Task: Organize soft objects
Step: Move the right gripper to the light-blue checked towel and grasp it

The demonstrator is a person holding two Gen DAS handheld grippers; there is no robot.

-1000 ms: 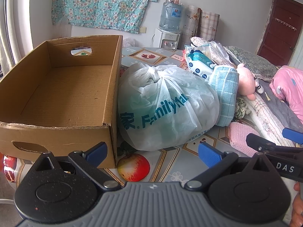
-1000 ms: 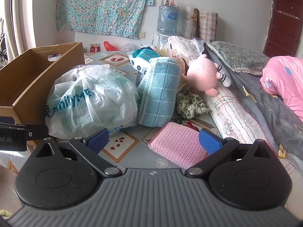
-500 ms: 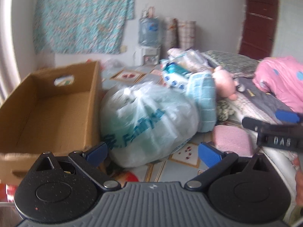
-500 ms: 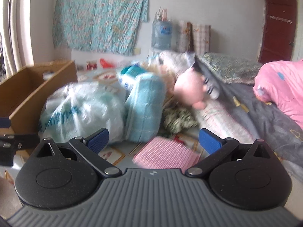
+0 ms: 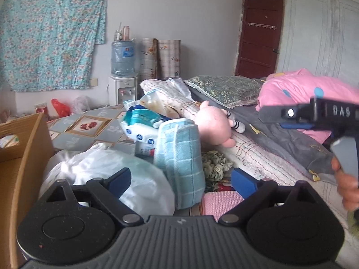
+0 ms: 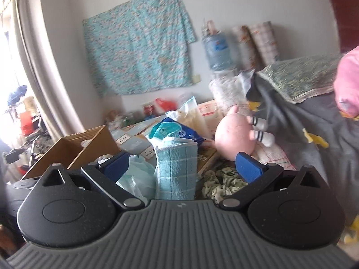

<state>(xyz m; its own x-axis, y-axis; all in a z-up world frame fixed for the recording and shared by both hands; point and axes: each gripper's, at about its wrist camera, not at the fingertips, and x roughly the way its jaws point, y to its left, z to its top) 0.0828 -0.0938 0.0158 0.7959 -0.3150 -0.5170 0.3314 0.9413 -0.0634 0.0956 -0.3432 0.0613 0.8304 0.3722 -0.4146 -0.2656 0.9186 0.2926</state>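
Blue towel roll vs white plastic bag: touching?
Touching. Left wrist view: the blue towel roll stands upright with its lower left side pressed against the white plastic bag; no gap shows between them.

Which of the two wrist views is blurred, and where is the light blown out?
Left wrist view: mostly sharp, the blue towel and pink plush toy crisp, fisheye bending at the edges. Right wrist view: smeared by motion blur, with the water bottle and wall cloth soft; the window at the left edge is overexposed.

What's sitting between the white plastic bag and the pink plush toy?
A rolled light-blue towel stands upright between the bag and the plush, in the left wrist view.
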